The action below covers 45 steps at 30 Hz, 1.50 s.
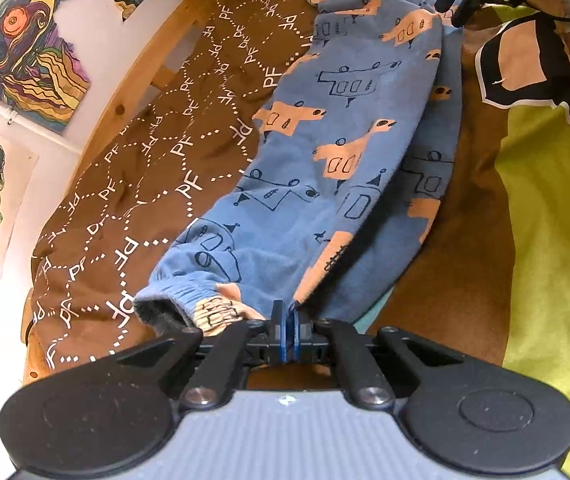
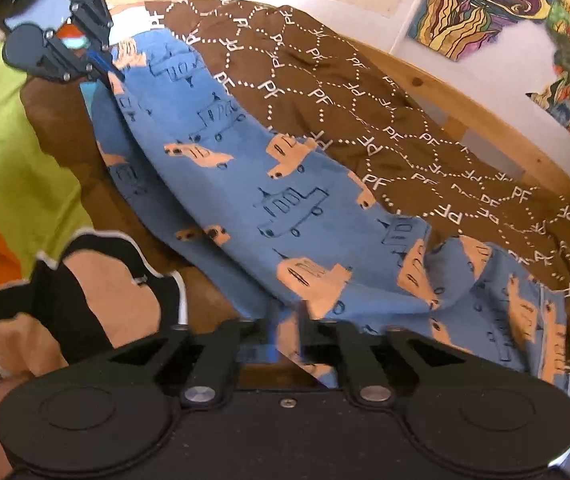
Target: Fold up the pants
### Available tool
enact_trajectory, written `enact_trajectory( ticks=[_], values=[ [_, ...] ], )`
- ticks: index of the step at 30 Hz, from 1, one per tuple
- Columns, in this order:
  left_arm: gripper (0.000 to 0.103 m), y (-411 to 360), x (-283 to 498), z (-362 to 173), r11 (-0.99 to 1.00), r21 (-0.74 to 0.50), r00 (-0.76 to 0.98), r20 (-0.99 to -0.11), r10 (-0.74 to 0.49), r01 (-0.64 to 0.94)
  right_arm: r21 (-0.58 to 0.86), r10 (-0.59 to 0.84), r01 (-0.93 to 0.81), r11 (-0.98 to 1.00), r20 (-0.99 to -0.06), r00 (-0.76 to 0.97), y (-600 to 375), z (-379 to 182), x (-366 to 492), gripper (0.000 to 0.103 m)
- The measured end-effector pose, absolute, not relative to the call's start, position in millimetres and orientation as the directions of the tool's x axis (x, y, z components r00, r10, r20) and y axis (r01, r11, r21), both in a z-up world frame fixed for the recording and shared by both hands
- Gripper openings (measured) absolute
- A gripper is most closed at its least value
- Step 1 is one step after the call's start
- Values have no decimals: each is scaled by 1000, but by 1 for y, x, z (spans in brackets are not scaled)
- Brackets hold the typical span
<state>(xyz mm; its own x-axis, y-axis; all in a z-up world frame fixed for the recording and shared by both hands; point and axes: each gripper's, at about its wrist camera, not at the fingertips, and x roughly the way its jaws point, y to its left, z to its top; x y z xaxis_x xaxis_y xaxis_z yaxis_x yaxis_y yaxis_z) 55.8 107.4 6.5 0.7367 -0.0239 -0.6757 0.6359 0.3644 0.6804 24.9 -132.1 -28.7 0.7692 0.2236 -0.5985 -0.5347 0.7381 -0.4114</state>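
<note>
My left gripper (image 1: pixel 287 320) pinches the blue pants (image 1: pixel 349 128) near the cuff; my right gripper (image 2: pixel 289 322) fingers stand slightly apart around the fabric.

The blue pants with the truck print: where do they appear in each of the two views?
Left wrist view: the blue pants run from the bottom centre, at the left gripper, up to the top right.
Right wrist view: the pants run from the bottom right up to the top left.
Shared landmark: the brown PF-print cover beside them.
</note>
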Motion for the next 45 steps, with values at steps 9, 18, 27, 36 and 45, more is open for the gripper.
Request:
enact_trajectory(
  ticks=[9,18,27,36,45],
  values=[
    [4,107,56,8,372,677,735,-677,-22,635,-537,178,-516,667,-557,811,-124,-42,34,22],
    [4,109,54,10,375,679,738,-674,-22,631,-562,189,-534,631,-557,809,-122,-40,27,0],
    [4,110,50,9,378,677,735,-678,-15,632,-548,206,-578,604,-594,778,-125,-37,15,0],
    [20,109,53,12,397,652,714,-701,-9,646,-495,192,-599,630,-647,737,-129,-44,25,0],
    [63,107,56,64,745,363,686,-708,-170,560,-238,282,-478,845,-562,778,-159,-3,42,42]
  ],
)
